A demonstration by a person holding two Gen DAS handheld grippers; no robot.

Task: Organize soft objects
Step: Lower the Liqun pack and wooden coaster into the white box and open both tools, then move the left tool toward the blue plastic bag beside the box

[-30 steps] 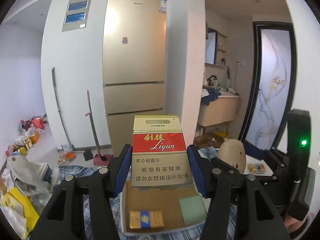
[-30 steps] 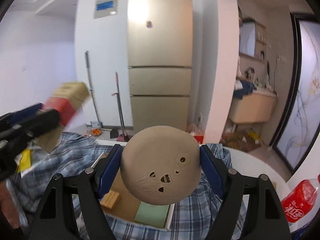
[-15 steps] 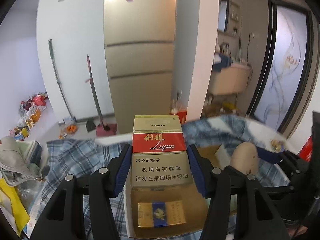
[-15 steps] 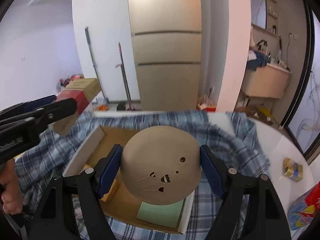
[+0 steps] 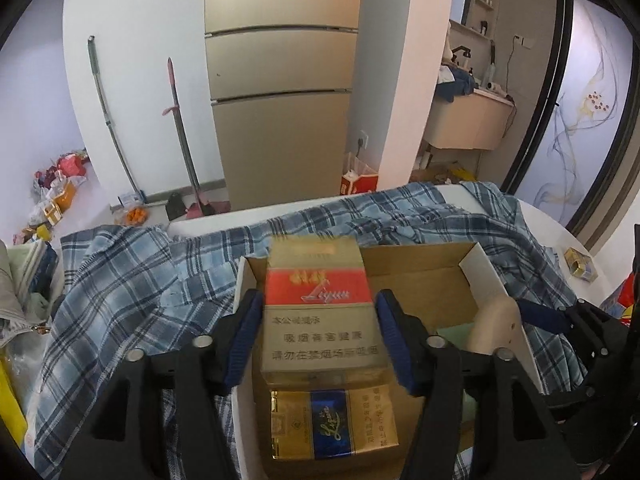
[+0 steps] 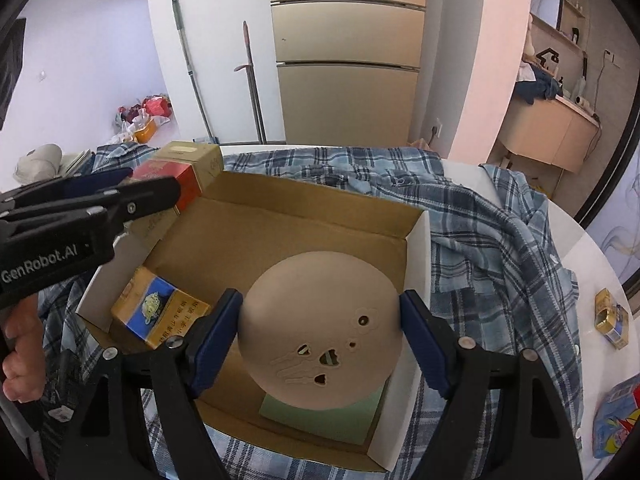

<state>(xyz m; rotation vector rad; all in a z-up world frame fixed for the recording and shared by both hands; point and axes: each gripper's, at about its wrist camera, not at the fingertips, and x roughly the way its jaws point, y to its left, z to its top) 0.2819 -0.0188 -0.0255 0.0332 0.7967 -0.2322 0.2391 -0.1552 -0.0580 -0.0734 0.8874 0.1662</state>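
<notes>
Box [image 6: 248, 216] holds two items; hand-held grippers clamp pack [image 5: 320, 304], disc [image 6: 320, 336].

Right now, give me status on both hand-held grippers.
Left hand-held gripper shut on red-gold pack. Right hand-held gripper shut on tan disc. Both over cardboard box. Nothing blocking.

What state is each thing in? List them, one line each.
Left tongs: shut on the red cigarette pack.
Red cigarette pack: held above the box's left side.
Right tongs: shut on the tan disc.
Tan disc: held over the box, above the green pad.
Cardboard box: open, on the plaid shirt.
Gold-and-blue pack: lying inside the box.
Green pad: flat in the box.
Plaid shirt: spread, rumpled, under the box.
</notes>
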